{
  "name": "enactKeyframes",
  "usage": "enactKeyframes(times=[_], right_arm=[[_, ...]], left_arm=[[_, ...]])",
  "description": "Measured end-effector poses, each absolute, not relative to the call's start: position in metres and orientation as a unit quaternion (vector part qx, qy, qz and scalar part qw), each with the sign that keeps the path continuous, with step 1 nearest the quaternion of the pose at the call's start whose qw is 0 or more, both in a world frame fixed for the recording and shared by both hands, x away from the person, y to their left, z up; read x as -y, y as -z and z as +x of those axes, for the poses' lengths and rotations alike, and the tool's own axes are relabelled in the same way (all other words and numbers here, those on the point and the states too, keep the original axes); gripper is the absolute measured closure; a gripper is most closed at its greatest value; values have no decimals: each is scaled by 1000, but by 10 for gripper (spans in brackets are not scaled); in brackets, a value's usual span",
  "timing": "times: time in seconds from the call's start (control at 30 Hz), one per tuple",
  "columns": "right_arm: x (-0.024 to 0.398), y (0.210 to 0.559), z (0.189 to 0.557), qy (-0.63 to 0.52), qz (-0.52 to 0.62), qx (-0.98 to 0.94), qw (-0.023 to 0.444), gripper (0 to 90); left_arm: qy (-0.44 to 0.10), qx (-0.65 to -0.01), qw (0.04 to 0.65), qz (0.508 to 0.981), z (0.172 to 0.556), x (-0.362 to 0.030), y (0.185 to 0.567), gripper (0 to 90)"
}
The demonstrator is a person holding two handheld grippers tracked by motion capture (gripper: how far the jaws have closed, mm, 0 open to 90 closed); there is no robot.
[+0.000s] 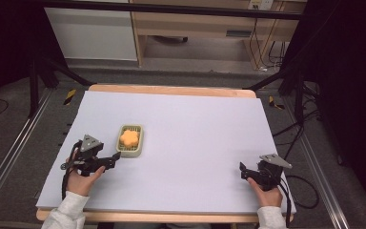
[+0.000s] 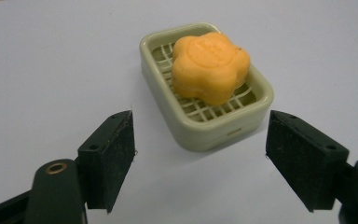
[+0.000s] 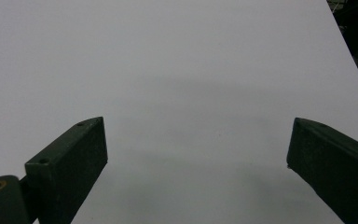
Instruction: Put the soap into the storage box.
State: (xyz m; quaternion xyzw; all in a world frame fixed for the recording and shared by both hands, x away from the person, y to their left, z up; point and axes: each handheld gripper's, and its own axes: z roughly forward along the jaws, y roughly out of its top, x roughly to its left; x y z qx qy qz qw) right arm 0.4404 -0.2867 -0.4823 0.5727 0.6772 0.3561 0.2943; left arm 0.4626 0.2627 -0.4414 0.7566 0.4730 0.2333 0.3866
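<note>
Pale lilac tabletop (image 1: 195, 138); orange flower-shaped soap (image 2: 210, 66) in green plastic grid dish (image 2: 205, 126); left gripper (image 2: 200, 144) jaws apart, just short of dish; right gripper (image 3: 198, 158) jaws apart, nothing btwn

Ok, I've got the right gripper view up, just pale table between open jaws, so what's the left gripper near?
Observer: The left gripper faces a pale green soap dish, jaws open, nothing between them.
Operator: Is there anything in the dish?
Observer: Yes, an orange flower-shaped soap lies on its grid.
Operator: Is the gripper touching the dish?
Observer: No; in the left gripper view the dish sits just past the pads, apart from them.
Operator: And where's the dish relative to me?
Observer: In the high view it sits left of the table's middle, far from the right gripper, which is near the front right corner.
</note>
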Motion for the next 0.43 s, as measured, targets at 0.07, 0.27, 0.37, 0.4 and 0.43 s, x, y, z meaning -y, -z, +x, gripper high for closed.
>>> enactKeyframes(times=[0.07,0.27,0.37,0.4,0.43], right_arm=[[287,482,440,-356,572,-677,295,54],[287,483,439,-353,573,-678,295,55],[288,484,438,-352,573,-679,294,56],[289,484,438,-350,573,-680,295,56],[289,484,438,-350,573,-680,295,56]], left_arm=[[-235,-476,384,755,461,-266,444,233],[-237,-492,367,753,458,-282,457,231],[-238,-496,361,753,457,-289,460,229],[-237,-503,364,747,455,-293,462,229],[-237,-503,364,747,455,-293,462,229]])
